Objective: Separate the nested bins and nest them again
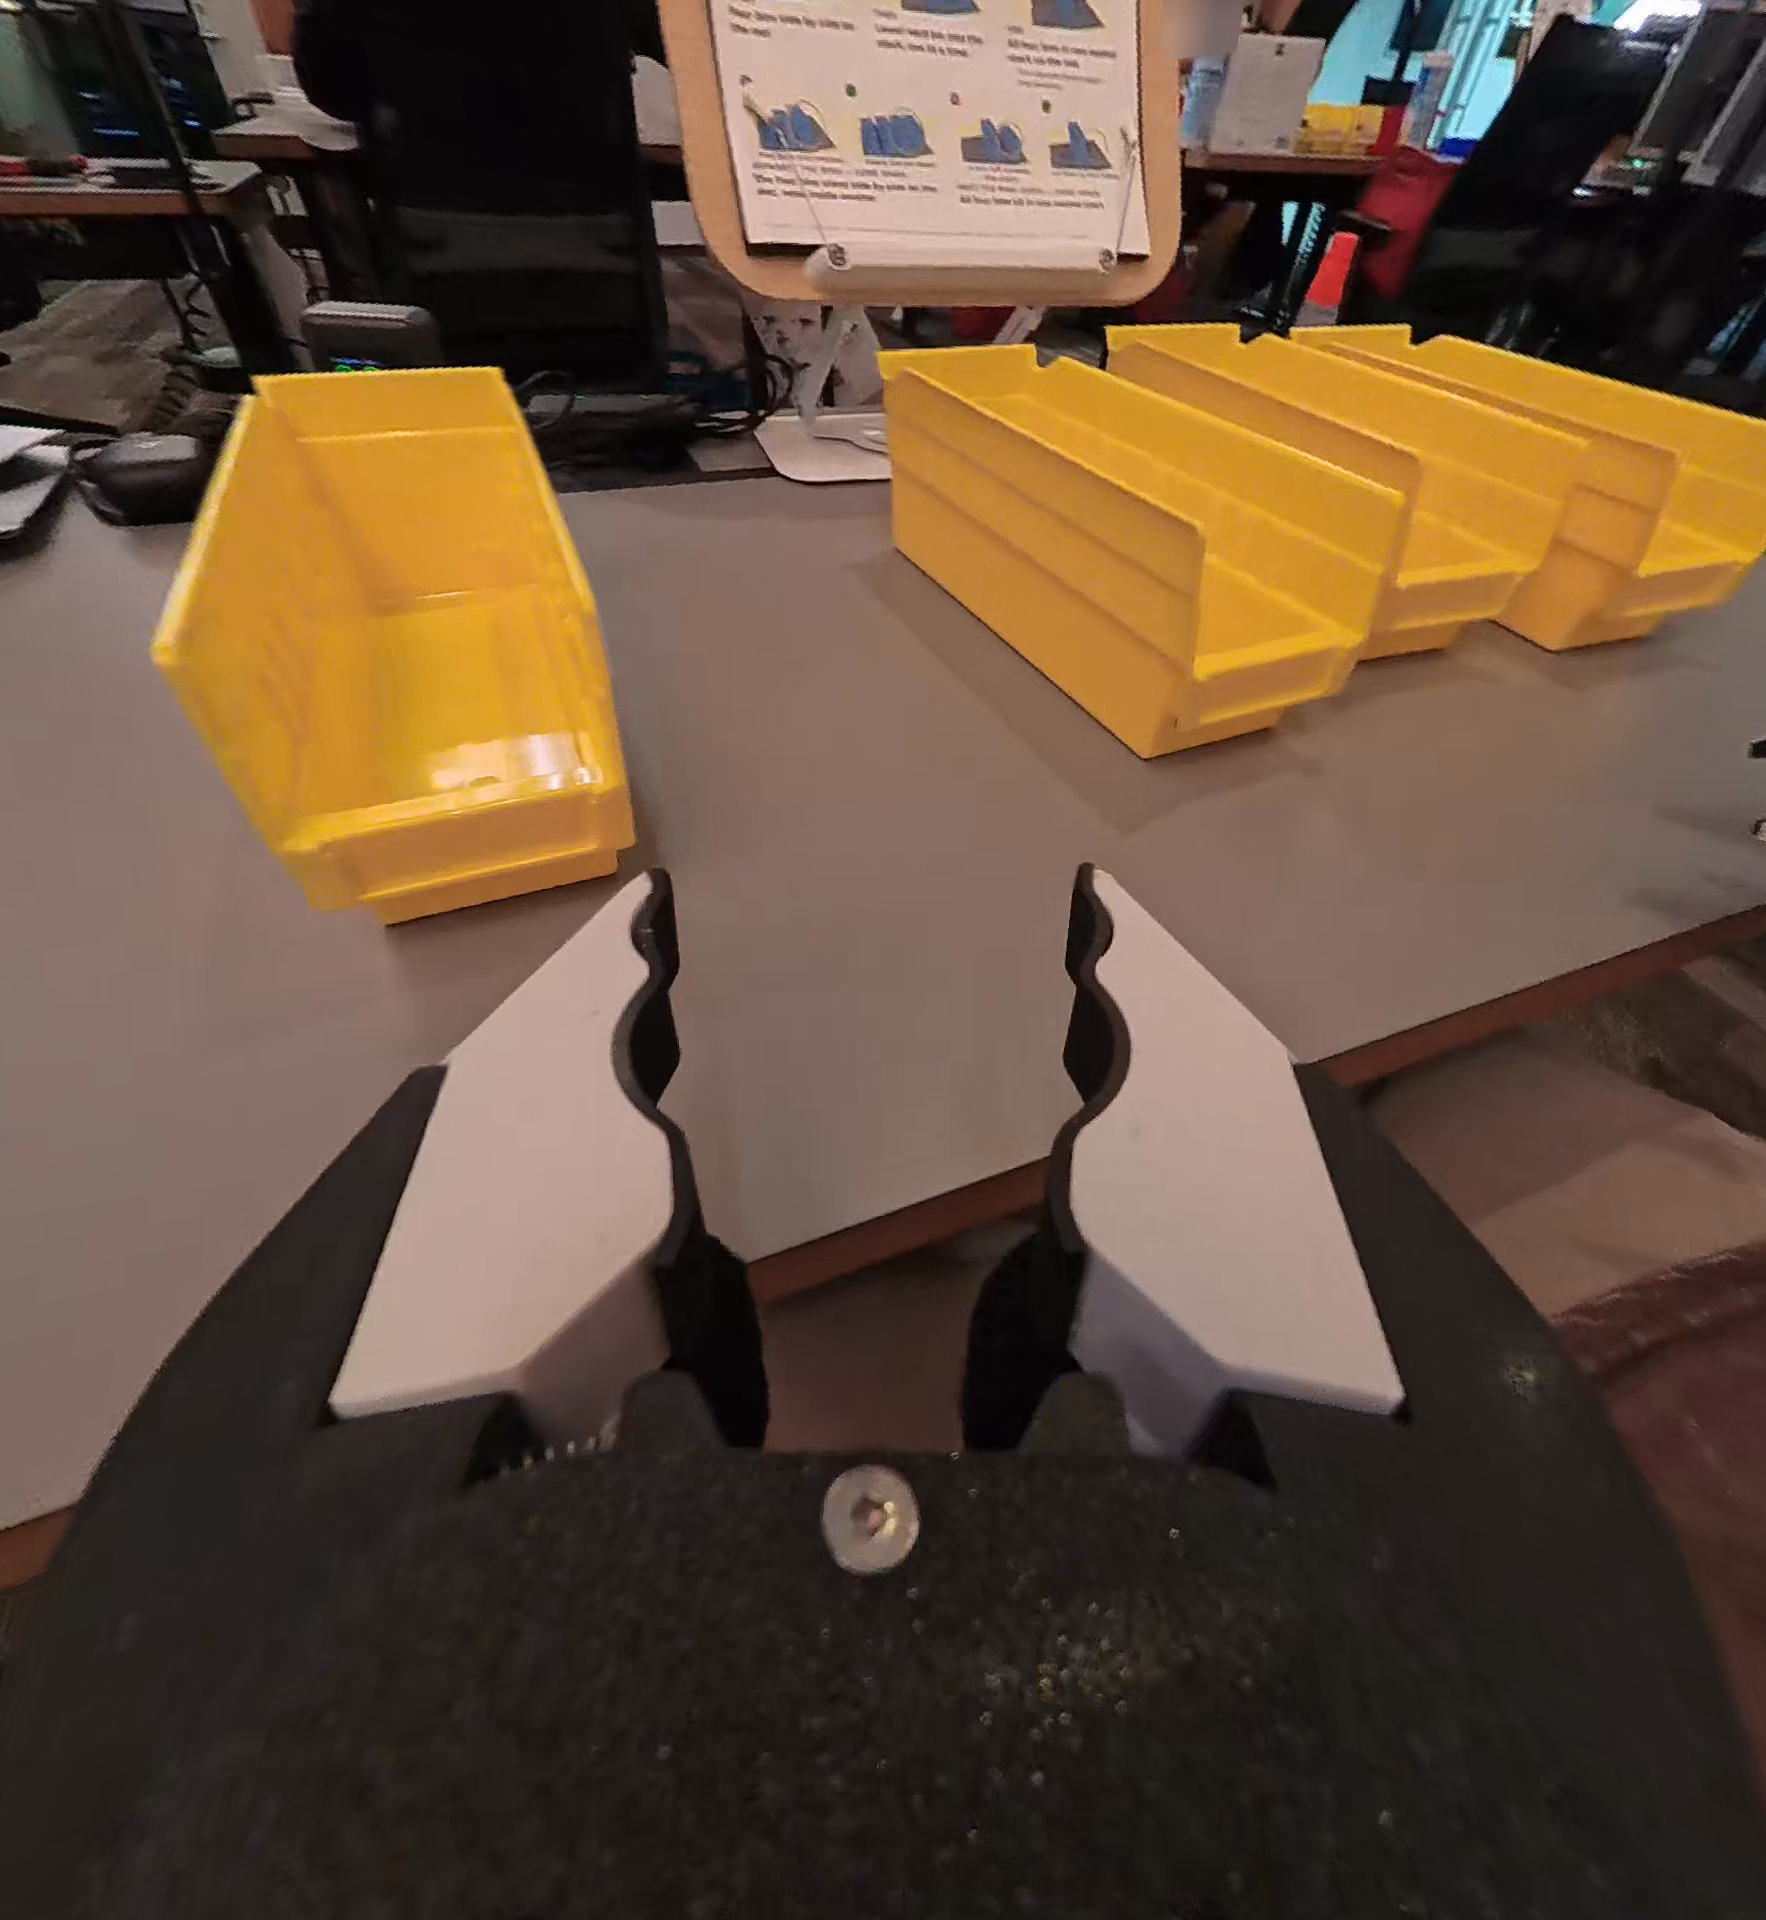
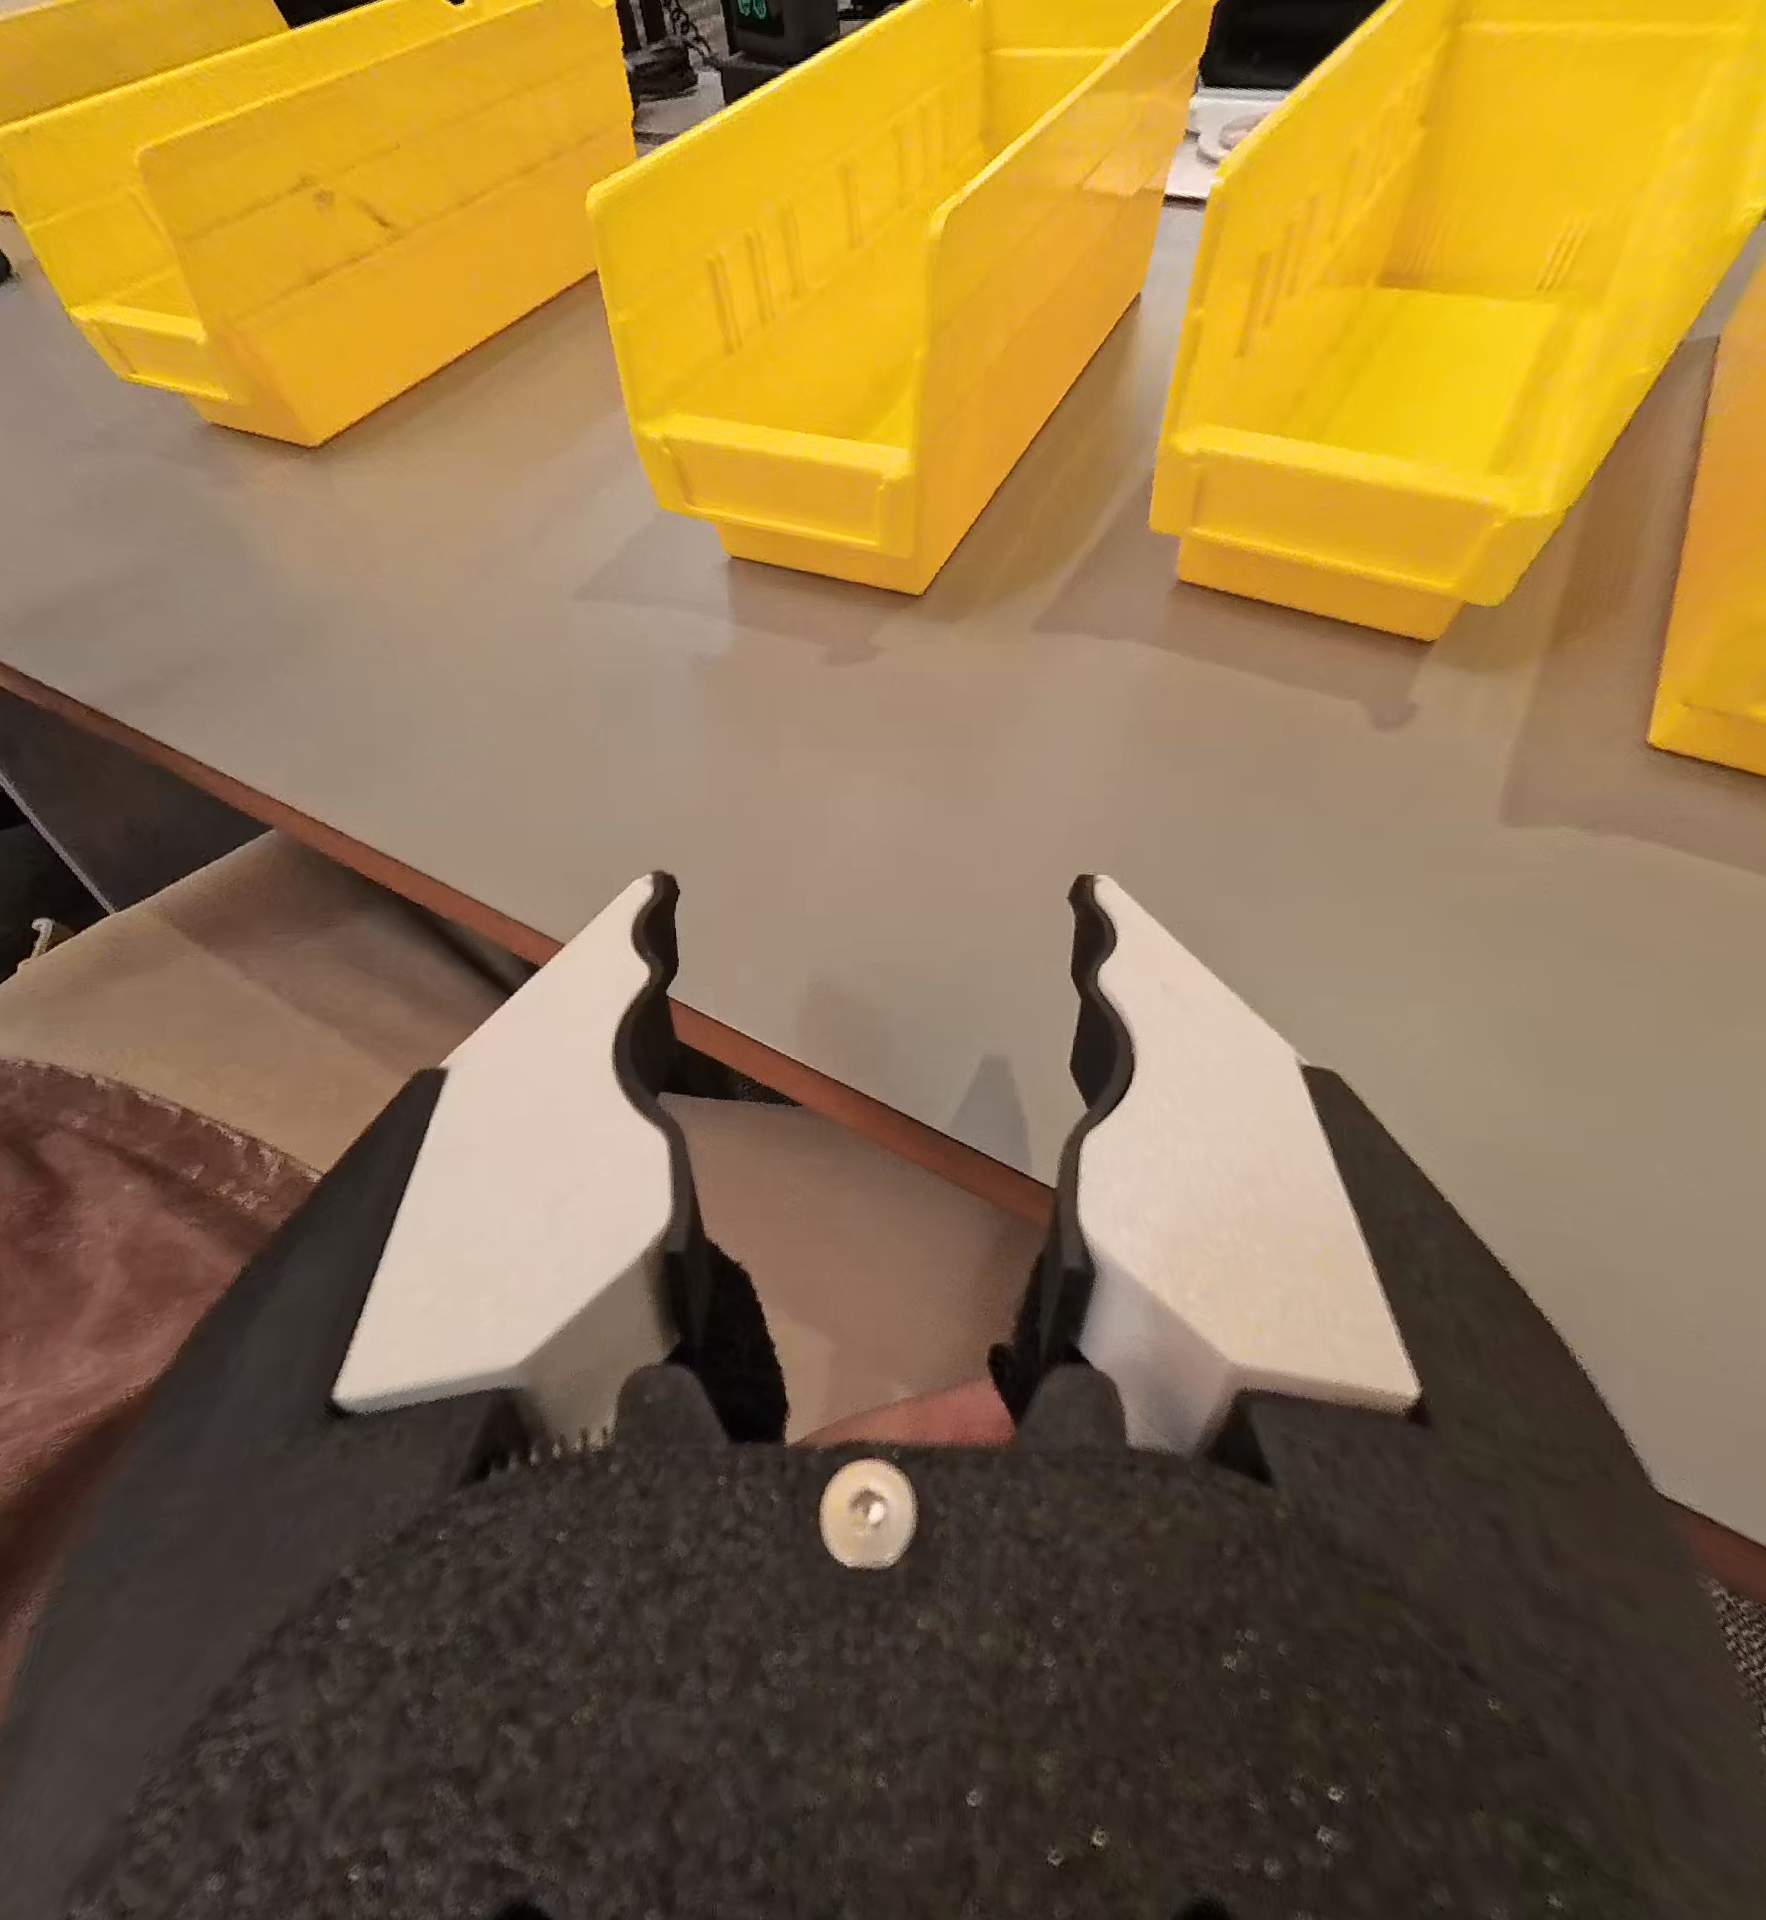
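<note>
Fingers (image 1: 546, 1143) of the left gripper (image 1: 871, 894) stand wide apart with nothing between them, above the near edge of the grey table (image 1: 858, 831); the right gripper (image 2: 871, 899) is likewise spread and empty, over the table edge (image 2: 505, 925). Four yellow bins sit separated on the table. In the left wrist view, one lone bin (image 1: 391, 644) lies just ahead to the left, and three bins (image 1: 1139, 551) stand side by side farther right, close together. In the right wrist view, bins (image 2: 858, 312) line up ahead with gaps between them, open fronts facing the gripper. Behind the table stands an instruction board (image 1: 926, 145) on a white stand.
</note>
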`<action>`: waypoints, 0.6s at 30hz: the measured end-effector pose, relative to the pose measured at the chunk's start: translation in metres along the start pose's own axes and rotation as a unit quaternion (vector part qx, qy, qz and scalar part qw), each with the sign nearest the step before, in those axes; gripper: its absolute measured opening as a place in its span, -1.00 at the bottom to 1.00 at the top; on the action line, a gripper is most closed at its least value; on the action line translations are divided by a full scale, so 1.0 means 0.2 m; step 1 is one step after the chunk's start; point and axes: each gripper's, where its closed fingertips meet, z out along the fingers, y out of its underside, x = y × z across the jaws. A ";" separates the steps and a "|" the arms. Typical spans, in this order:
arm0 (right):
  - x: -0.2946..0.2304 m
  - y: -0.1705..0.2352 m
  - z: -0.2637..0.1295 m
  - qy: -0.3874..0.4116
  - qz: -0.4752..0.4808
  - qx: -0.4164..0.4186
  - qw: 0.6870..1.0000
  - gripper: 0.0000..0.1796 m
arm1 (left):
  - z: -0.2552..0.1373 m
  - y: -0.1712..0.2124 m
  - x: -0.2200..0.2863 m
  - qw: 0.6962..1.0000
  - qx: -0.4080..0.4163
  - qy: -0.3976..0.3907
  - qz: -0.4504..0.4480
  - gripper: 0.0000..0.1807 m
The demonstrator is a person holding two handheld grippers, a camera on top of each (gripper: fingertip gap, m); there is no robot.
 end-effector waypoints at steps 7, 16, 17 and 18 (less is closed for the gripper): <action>-0.05 0.03 0.01 -0.003 -0.015 -0.010 1.000 -0.15 | 0.03 0.05 0.08 0.996 -0.021 0.061 -0.058 -0.28; -0.04 0.05 -0.04 0.001 -0.016 -0.015 1.000 -0.15 | 0.05 0.05 0.10 0.999 -0.026 0.041 -0.011 -0.29; -0.03 0.05 -0.04 0.001 -0.016 -0.015 1.000 -0.15 | 0.06 0.06 0.10 0.999 -0.029 0.041 -0.010 -0.29; -0.03 0.05 -0.03 0.001 -0.016 -0.015 1.000 -0.15 | 0.06 0.06 0.10 0.999 -0.031 0.039 -0.012 -0.30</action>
